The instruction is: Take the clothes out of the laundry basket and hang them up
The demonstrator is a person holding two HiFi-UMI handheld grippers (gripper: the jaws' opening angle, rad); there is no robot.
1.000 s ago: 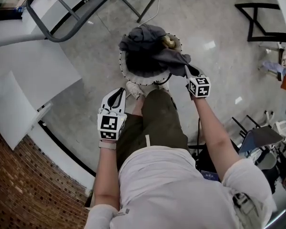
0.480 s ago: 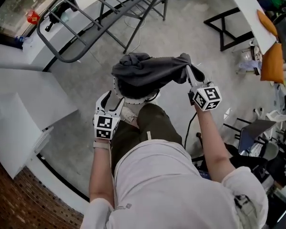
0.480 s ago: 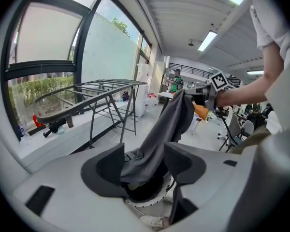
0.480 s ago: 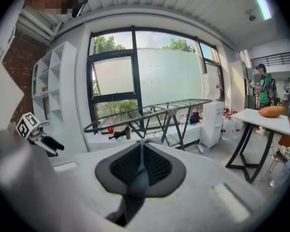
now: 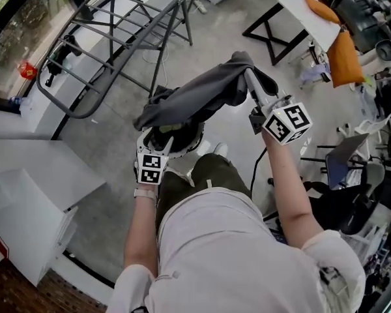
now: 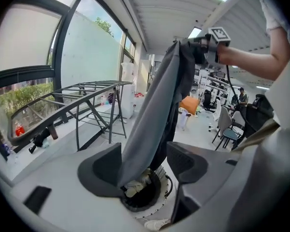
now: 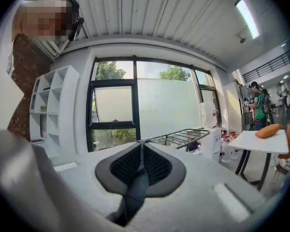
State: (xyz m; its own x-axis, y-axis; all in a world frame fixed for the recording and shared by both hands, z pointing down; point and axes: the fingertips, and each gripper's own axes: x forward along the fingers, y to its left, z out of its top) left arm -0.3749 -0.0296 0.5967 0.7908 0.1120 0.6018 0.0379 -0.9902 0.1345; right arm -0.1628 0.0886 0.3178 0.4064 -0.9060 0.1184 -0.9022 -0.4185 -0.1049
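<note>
A dark grey garment (image 5: 202,96) is stretched from the round white laundry basket (image 5: 190,150) up to my right gripper (image 5: 250,82), which is shut on its top edge; cloth shows pinched between the pads (image 7: 157,166). My left gripper (image 5: 158,137) is low at the basket's near rim. Its jaws are opening, and the garment (image 6: 154,115) hangs down between them, brushing the left jaw without being pressed. Pale clothes lie inside the basket (image 6: 157,199). A grey drying rack (image 5: 117,38) stands beyond the basket to the left.
White boxes (image 5: 26,207) sit along the left wall. A white table (image 5: 293,5) on black legs with an orange cushion (image 5: 344,57) is at the upper right. Chairs and gear (image 5: 355,175) crowd the right. The person's legs and shoes are just behind the basket.
The right gripper has lifted the grey garment high out of the basket. The left gripper has moved forward to the basket's rim under the cloth, and its jaws have spread.
</note>
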